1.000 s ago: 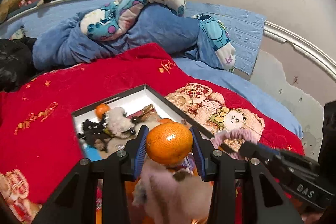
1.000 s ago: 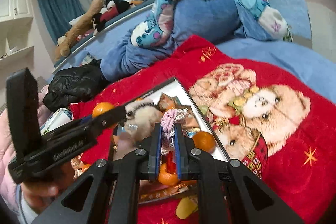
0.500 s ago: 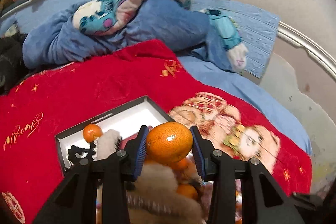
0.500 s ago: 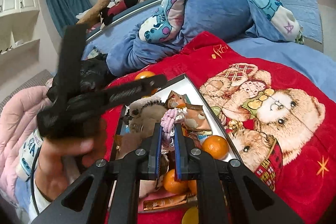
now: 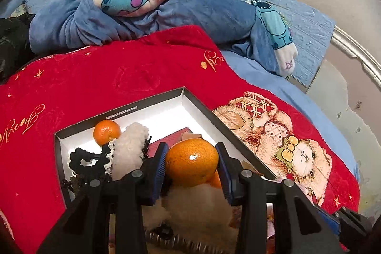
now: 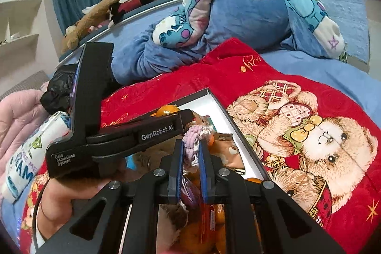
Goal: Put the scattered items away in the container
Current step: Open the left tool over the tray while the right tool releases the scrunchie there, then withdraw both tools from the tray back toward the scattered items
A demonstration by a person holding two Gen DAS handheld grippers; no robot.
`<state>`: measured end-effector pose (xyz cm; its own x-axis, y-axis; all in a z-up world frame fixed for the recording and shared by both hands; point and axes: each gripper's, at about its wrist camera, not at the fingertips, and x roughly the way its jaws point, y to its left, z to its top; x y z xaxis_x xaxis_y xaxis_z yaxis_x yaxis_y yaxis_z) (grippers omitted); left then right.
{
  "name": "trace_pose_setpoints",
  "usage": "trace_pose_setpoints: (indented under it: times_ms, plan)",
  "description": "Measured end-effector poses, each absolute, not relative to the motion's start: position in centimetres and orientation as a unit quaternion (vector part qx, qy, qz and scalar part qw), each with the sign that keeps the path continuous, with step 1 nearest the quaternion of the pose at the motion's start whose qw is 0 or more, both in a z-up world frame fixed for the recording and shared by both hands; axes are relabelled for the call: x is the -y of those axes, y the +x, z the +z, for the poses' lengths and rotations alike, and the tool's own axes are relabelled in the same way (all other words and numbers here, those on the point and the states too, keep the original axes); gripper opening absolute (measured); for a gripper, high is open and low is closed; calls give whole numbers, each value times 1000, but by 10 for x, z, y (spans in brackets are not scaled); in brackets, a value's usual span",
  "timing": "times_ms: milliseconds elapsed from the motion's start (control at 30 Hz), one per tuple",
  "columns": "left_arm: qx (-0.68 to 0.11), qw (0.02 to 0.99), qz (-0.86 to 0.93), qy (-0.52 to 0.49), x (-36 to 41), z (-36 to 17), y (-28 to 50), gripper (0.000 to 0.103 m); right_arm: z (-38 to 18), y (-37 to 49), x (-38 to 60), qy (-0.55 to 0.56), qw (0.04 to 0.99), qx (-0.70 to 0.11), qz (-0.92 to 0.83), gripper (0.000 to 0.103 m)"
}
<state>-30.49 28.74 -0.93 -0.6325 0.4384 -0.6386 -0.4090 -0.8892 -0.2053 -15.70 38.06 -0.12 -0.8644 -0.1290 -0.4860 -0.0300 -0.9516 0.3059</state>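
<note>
A red blanket (image 5: 119, 87) and blue quilt (image 5: 190, 13) cover the bed (image 6: 333, 73).

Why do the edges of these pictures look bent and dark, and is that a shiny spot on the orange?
Left wrist view: fisheye lens, so the bed rail curves and the corners go black; the mandarin in the left gripper carries a small white glare spot; the fluffy things just below it are soft and blurred. Right wrist view: same bending and dark corners; the purple scrunchie in the right gripper is fairly sharp.

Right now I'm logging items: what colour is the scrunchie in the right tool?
Pale lilac scrunchie, clearest in the right wrist view.
</note>
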Motion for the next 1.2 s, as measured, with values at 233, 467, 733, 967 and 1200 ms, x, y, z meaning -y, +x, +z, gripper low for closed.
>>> trace_pose_setpoints:
  times_ms: [233, 467, 733, 967, 1200]
  plan:
    - [37, 239, 908, -343, -277, -1, -301, 87, 1, -148, -396, 242, 1, 179, -954, 50]
    - [36, 237, 915, -325, -265, 15, -294, 103, 9, -132, -404, 210, -7, 175, -962, 103]
    - [43, 211, 930, -296, -236, 48, -276, 103, 21, -117, -404, 203, -23, 189, -961, 103]
    - [48, 190, 945, -260, -187, 91, -233, 103, 30, -97, -394, 183, -11, 231, -956, 103]
    - [11, 136, 958, -253, -121, 110, -190, 103, 34, -99, -354, 188, 6, 224, -956, 103]
